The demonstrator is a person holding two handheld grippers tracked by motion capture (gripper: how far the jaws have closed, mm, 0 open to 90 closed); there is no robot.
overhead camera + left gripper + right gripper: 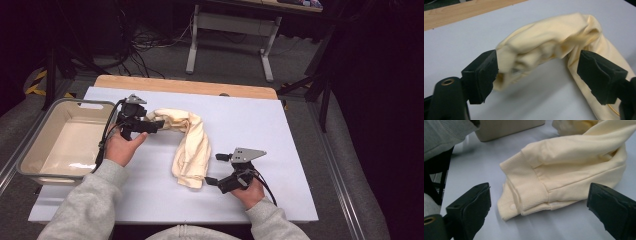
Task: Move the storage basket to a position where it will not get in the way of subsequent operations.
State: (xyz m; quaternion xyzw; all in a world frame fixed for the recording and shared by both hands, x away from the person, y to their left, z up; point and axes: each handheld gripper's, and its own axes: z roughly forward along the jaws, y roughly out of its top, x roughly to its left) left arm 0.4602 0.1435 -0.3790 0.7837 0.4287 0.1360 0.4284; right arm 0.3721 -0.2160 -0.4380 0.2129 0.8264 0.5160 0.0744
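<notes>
A cream-yellow sweatshirt (187, 137) lies bunched in a curved roll on the white table top (240, 120). My left gripper (159, 123) is at its far left end, jaws wide apart; in the left gripper view the cloth (541, 47) lies just ahead of the open gripper (537, 75), and no pad presses on it. My right gripper (215, 169) sits at the near end of the garment, open. In the right gripper view the ribbed cuff (529, 185) lies ahead of the gripper (539, 205), untouched.
A grey plastic bin (30, 155) stands at the table's left edge, beside the left hand. A wooden strip (185, 86) runs along the far edge. Grey sleeves (85, 205) enter from the bottom. White surface lies bare to the right.
</notes>
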